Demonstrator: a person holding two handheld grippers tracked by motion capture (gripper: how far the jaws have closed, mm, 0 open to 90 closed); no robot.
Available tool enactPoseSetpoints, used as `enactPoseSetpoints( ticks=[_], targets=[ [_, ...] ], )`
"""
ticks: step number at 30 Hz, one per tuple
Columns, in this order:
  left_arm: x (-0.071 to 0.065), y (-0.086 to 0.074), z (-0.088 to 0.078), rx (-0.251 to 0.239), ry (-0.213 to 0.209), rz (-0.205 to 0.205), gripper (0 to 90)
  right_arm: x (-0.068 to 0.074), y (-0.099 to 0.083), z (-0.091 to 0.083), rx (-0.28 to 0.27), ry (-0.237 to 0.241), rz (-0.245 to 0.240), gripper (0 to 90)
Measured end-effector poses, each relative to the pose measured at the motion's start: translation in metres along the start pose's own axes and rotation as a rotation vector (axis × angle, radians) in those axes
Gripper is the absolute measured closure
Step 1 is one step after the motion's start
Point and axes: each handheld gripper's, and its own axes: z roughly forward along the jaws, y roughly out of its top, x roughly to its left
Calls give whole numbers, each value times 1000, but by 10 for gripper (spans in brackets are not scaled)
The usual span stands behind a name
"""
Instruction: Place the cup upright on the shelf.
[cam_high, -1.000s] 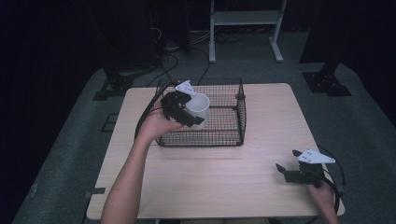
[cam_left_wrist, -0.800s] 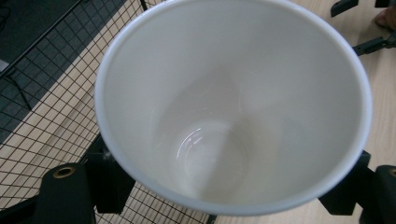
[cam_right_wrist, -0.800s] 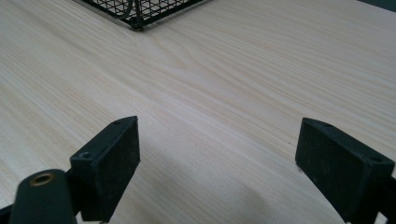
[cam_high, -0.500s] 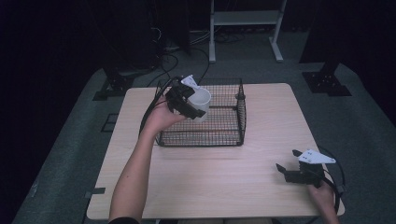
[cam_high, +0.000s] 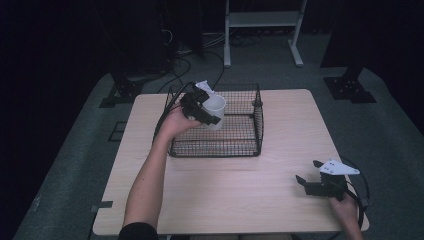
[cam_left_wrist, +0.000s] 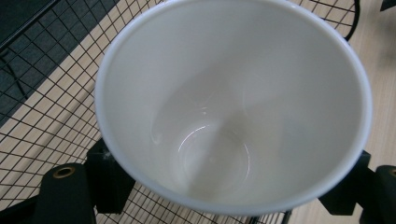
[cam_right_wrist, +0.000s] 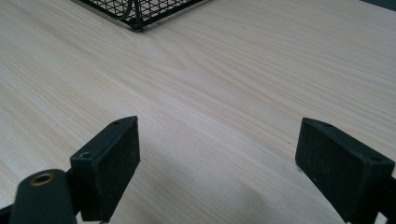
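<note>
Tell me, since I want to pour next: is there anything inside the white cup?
No, the white cup held in the left tongs shows a bare, glossy white bottom with nothing in it.

One camera looks down from high above my tabletop. My left camera peers closely into the cup. My right camera looks low across the wood toward the basket, which the high view also shows.

No readable text, labels, brands or numbers on anything in view.

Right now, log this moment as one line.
left gripper: shut on white cup, above wire basket | right gripper: open, empty, near table edge
</note>
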Motion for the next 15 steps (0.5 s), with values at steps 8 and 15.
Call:
enactPoseSetpoints(
  ticks=[8, 15],
  targets=[
    [8, 0, 20, -2, -28, -37, 209, 0, 0, 0, -2, 1, 1, 131],
    [11, -1, 40, 32, -65, -36, 209, 0, 0, -1, -4, 3, 3, 131]
  ],
)
